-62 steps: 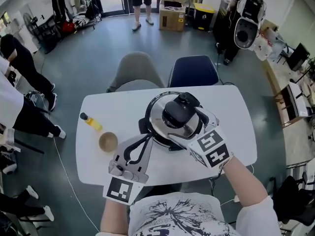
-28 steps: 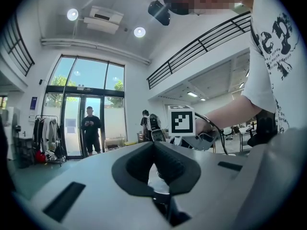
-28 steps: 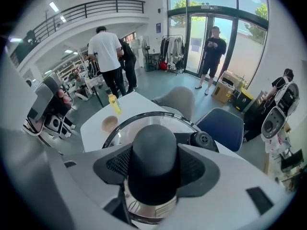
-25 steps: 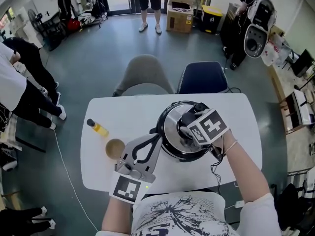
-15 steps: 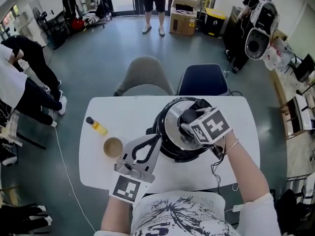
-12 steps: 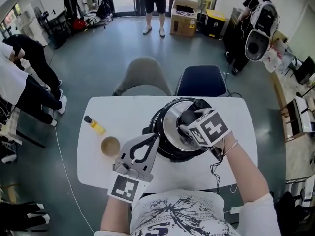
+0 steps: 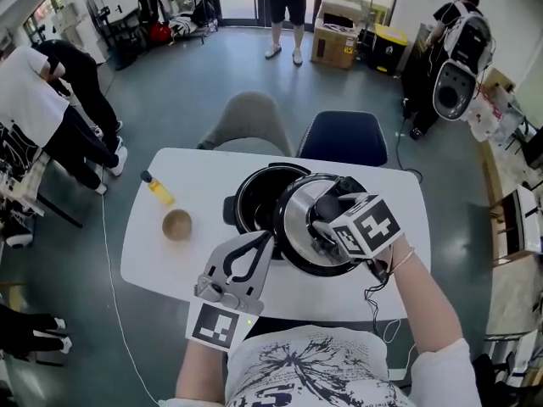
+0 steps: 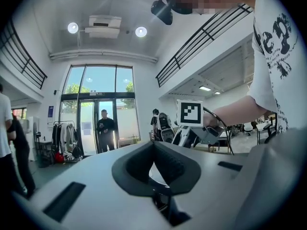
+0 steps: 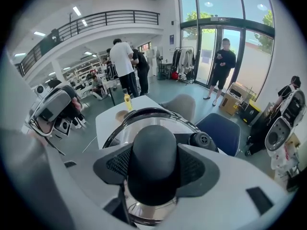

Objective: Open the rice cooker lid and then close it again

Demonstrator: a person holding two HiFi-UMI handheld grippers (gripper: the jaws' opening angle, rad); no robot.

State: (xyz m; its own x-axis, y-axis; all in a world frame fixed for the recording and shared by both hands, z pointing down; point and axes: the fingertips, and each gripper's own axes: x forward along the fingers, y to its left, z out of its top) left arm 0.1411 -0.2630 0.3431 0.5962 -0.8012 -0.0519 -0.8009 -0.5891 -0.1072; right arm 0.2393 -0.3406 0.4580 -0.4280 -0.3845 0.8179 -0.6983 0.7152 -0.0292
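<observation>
The black rice cooker pot (image 7: 253, 200) stands uncovered on the white table (image 7: 170, 270). Its silver lid (image 7: 301, 244) with a black rim hangs tilted over the pot's right side. My right gripper (image 7: 325, 214) is shut on the lid's black knob (image 9: 154, 162), which fills the space between its pads in the right gripper view; below it shows the silver lid (image 9: 120, 131). My left gripper (image 7: 265, 240) lies low at the cooker's near side, its tips together with nothing between them. Whether it touches the cooker I cannot tell.
A small bottle of yellow liquid (image 7: 158, 189) and a wooden bowl (image 7: 176, 225) sit on the table's left part. A grey chair (image 7: 246, 121) and a blue chair (image 7: 349, 138) stand behind the table. People stand at the left and far back.
The lid has come off the pot and shifted right with my right gripper, so the pot's dark inside now shows. The left gripper stays by the cooker's near side.
</observation>
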